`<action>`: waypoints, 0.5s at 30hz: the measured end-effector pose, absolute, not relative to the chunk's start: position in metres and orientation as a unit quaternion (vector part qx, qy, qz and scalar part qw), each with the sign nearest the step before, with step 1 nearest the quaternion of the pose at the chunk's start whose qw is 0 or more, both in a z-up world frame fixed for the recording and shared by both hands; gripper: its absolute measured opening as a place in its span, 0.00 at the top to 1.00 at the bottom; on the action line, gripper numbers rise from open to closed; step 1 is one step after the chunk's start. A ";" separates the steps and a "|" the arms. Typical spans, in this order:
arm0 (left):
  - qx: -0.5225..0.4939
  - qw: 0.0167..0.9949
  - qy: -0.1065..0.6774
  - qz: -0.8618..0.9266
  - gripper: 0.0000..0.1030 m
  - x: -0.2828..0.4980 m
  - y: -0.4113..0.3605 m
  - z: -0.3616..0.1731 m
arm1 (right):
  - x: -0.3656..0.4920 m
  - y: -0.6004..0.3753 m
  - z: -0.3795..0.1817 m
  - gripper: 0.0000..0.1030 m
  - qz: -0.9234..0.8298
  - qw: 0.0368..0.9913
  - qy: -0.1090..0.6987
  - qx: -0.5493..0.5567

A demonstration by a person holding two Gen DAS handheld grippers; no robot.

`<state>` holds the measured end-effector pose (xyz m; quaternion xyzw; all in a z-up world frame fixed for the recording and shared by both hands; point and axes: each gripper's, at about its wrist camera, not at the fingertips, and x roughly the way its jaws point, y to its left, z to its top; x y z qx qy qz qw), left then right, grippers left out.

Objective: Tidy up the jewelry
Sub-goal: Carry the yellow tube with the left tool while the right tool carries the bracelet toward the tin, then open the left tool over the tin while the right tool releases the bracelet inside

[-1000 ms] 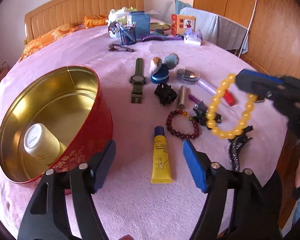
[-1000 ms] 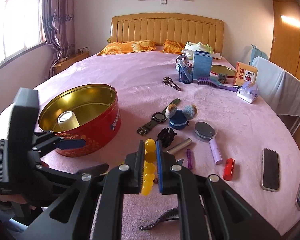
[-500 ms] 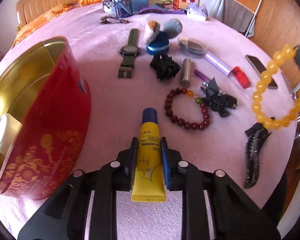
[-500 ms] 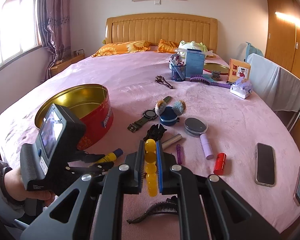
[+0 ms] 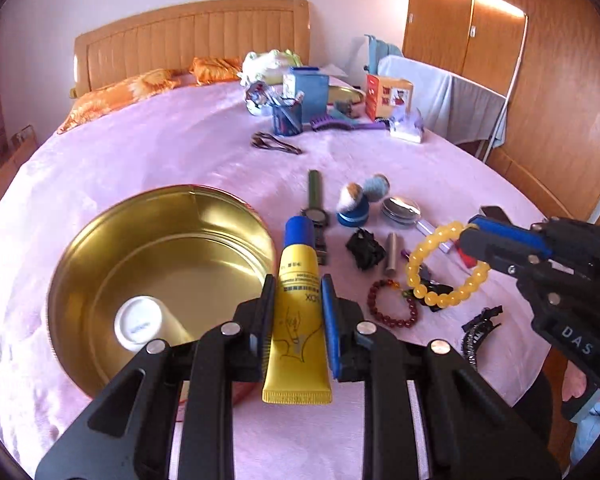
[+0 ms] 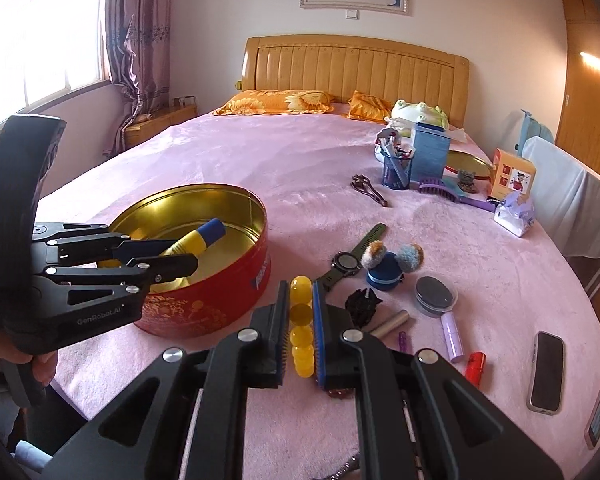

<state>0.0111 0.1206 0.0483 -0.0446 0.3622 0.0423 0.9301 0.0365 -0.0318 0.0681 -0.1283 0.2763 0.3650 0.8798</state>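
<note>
On a pink-covered bed (image 5: 148, 160), a person sorting jewelry and toiletries works two handheld claws at once. The left claw (image 5: 298, 312) is clamped on a yellow tube (image 5: 298, 320) with a blue cap, held in the air just beside the rim of the open red tin (image 6: 220, 280); seen from the right wrist, the tube's cap end hangs over the gold interior. The right claw (image 6: 299, 328) grips a yellow bead bracelet (image 5: 446, 266), its loop dangling above a dark red bead bracelet (image 5: 392, 304) and a black hair clip (image 5: 478, 330) lying on the bed. A white cup (image 5: 144, 324) lies inside the tin.

The likely risks: the tube is pinched near its crimped tail, so its heavier cap end could swing or slip, and if let go at the rim it could fall outside the tin. The bracelet, caught by only a few beads, could roll out of the pads, or snag the clutter below if lowered.
</note>
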 end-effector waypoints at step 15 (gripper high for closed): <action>-0.049 0.921 0.368 0.118 0.78 0.013 0.273 0.042 | 0.071 0.138 0.077 0.88 0.430 0.839 0.286 -0.173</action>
